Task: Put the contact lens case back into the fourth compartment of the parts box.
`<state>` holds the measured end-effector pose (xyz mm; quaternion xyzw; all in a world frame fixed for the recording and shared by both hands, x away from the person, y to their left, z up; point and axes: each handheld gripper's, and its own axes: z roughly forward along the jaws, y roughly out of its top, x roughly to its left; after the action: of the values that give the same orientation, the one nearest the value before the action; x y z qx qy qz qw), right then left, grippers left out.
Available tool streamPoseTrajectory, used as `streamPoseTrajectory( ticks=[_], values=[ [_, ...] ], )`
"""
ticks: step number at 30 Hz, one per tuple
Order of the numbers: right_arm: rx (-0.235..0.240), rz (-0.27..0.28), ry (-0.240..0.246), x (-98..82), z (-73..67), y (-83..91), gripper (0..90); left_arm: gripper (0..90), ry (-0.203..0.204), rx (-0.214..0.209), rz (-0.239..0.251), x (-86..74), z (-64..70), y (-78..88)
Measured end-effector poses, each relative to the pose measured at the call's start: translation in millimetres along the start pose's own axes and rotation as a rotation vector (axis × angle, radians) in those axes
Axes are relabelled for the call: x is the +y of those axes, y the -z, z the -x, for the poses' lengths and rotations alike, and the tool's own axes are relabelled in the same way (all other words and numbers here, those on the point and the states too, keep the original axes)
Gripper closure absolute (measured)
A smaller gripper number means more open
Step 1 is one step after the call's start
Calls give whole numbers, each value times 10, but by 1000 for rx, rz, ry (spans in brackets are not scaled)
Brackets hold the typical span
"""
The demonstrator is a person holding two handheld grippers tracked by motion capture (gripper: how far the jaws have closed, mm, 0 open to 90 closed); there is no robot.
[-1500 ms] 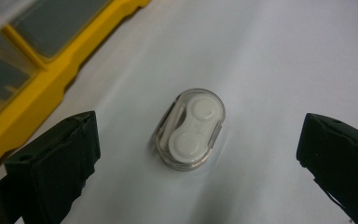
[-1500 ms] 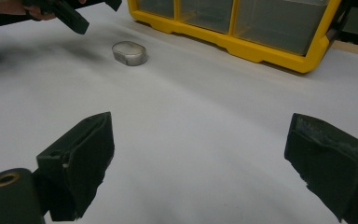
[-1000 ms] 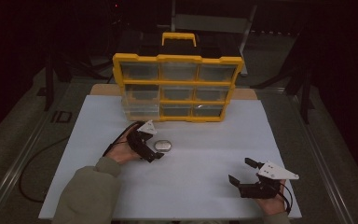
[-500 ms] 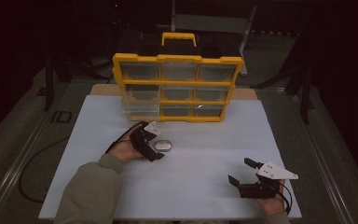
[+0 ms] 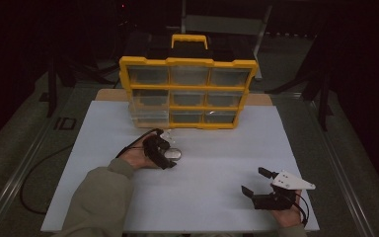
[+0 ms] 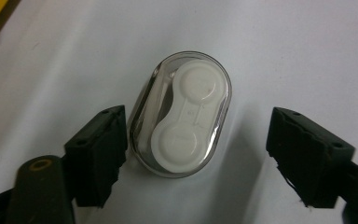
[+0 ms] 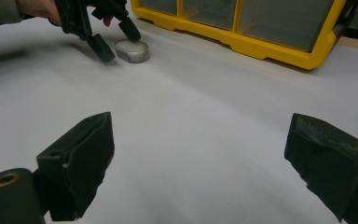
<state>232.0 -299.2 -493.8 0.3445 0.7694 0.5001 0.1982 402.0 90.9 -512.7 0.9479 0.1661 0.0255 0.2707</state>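
Observation:
A small clear oval case (image 6: pixel 182 114) with a white two-cup holder inside lies flat on the white sheet (image 5: pixel 202 197). My left gripper (image 6: pixel 198 119) points down over it, one jaw on each side of the case. Its jaws have just been closing. The left jaw stands right at the case's edge, and the right jaw is still a gap away from it. From above, the case (image 5: pixel 175 154) sits at the left gripper (image 5: pixel 170 155), just in front of the yellow organizer (image 5: pixel 187 91). My right gripper (image 5: pixel 253 181) rests at the front right, open, nothing between its jaws.
The yellow organizer (image 7: pixel 261 44) with clear drawers stands upright at the back of the sheet. In the right gripper view the left gripper (image 7: pixel 114 39) and the case (image 7: pixel 132 50) show far off. A cable trails off the table's left side.
The left gripper's jaws have narrowed around the oval case, and the hand has shifted slightly. The case and the right gripper have stayed put.

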Motion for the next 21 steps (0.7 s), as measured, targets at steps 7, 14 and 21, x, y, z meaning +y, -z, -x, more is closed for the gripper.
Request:
streamPoseTrajectory(
  ticks=[7,14,21],
  values=[
    [1,-4,3,-4,0,-10,78,343,-11,-12,4,2,-29,2],
    [1,-7,2,-7,-2,-15,78,354,-36,12,-11,49,-29,-50],
    [7,-10,2,-11,-5,-23,78,395,-41,6,-18,70,-45,-50]
  ],
)
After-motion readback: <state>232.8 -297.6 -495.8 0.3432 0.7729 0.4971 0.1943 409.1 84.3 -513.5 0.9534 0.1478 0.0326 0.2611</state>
